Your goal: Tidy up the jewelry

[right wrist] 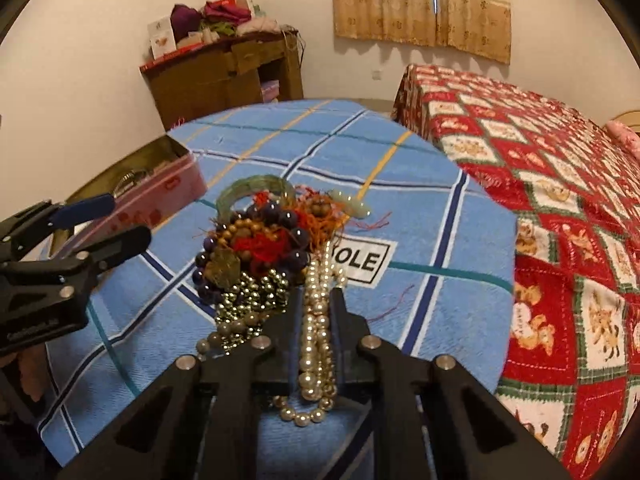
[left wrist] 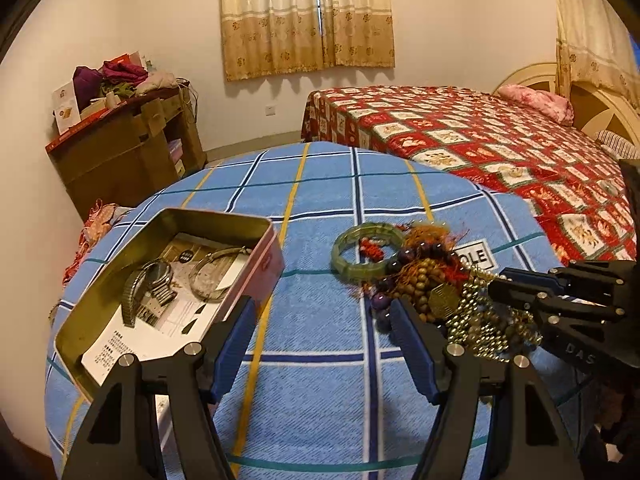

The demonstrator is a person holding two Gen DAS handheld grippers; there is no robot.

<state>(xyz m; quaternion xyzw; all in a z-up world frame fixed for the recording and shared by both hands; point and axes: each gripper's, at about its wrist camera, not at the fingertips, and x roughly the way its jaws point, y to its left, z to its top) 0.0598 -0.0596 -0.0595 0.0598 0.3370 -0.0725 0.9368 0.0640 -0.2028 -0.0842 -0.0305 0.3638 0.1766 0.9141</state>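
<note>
Right gripper (right wrist: 316,312) has its jaws nearly closed, pinching a strand of pearl beads (right wrist: 316,344) that runs between its fingers. Just ahead lies a tangled jewelry pile (right wrist: 260,248) with a green bangle (left wrist: 362,250) on a blue checked cloth (left wrist: 320,360). Left gripper (left wrist: 320,344) hovers beside the pile, jaws wide apart and empty. Further left sits an open tin (left wrist: 168,220) holding a watch (left wrist: 150,290).

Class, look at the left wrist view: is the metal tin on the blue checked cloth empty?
No: the open tin already holds a wristwatch and a bangle lying on a printed paper sheet.
</note>
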